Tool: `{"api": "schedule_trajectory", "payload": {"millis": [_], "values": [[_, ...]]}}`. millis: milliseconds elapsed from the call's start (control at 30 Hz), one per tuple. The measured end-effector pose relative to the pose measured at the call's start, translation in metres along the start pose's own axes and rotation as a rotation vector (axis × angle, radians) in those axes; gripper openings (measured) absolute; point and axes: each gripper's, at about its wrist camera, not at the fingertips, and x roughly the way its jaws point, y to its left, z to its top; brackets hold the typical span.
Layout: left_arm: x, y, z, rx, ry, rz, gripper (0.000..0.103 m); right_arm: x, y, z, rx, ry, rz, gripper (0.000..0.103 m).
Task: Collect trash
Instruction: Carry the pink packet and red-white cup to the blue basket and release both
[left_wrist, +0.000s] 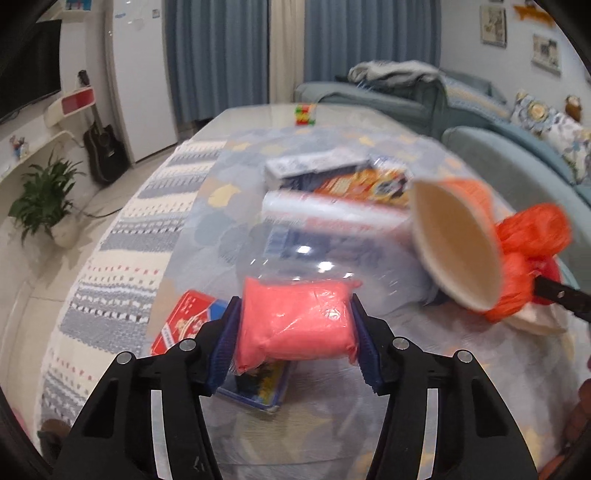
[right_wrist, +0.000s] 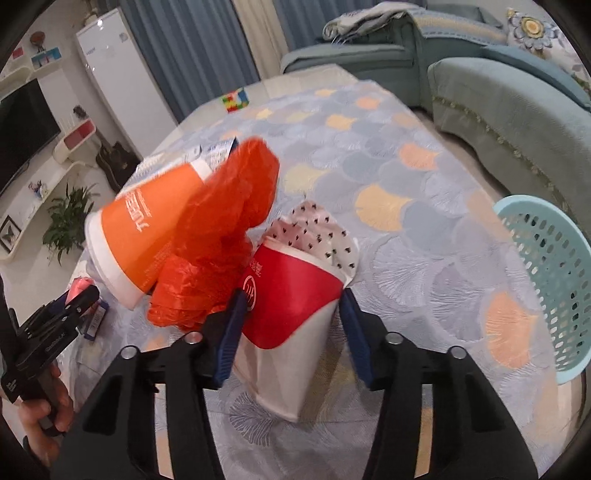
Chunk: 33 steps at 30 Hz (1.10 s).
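In the left wrist view my left gripper (left_wrist: 295, 301) is shut on a soft pink packet (left_wrist: 295, 328), with both blue pads pressing its sides just above the table. In the right wrist view my right gripper (right_wrist: 291, 293) is shut on a red and white paper cup (right_wrist: 288, 317). The cup's mouth points away and holds a dotted paper napkin (right_wrist: 317, 229). A crumpled orange plastic bag (right_wrist: 221, 236) and a tilted orange paper cup (right_wrist: 147, 229) lean against the red cup's left side. The orange cup (left_wrist: 458, 240) appears blurred at the right of the left wrist view.
A light blue perforated basket (right_wrist: 546, 288) stands at the table's right edge. Boxes and wrappers (left_wrist: 332, 184), a clear plastic bottle (left_wrist: 314, 258) and a red card box (left_wrist: 181, 321) lie on the patterned cloth. A colourful cube (left_wrist: 304, 114) sits at the far end, and a sofa (right_wrist: 498, 103) runs along the right.
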Motion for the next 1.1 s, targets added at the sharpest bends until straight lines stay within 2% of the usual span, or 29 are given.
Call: {"api": "schedule_trajectory", "payload": {"millis": [133, 267, 467, 600, 700, 800, 900, 1100], "values": [[-0.025, -0.007, 0.009, -0.024, -0.074, -0.125, 0.054, -0.029, -0.010, 0.001, 0.010, -0.079, -0.054, 0.043], [-0.050, -0.029, 0.019, -0.003, -0.122, -0.247, 0.054, -0.059, -0.028, 0.008, 0.039, -0.153, -0.102, 0.042], [-0.074, -0.092, 0.044, 0.086, -0.155, -0.379, 0.054, -0.100, -0.068, 0.022, 0.065, -0.263, -0.225, 0.043], [-0.072, -0.154, 0.061, 0.187, -0.151, -0.424, 0.054, -0.116, -0.105, 0.031, 0.118, -0.297, -0.280, 0.042], [-0.065, -0.198, 0.072, 0.239, -0.135, -0.474, 0.054, -0.116, -0.141, 0.036, 0.192, -0.266, -0.328, 0.043], [-0.044, -0.243, 0.079, 0.293, -0.061, -0.544, 0.054, -0.112, -0.181, 0.031, 0.278, -0.230, -0.354, 0.043], [-0.020, -0.283, 0.076, 0.345, 0.002, -0.582, 0.054, -0.105, -0.212, 0.022, 0.329, -0.194, -0.410, 0.043], [0.026, -0.342, 0.059, 0.375, 0.120, -0.624, 0.054, -0.079, -0.256, 0.001, 0.423, -0.083, -0.478, 0.043]]}}
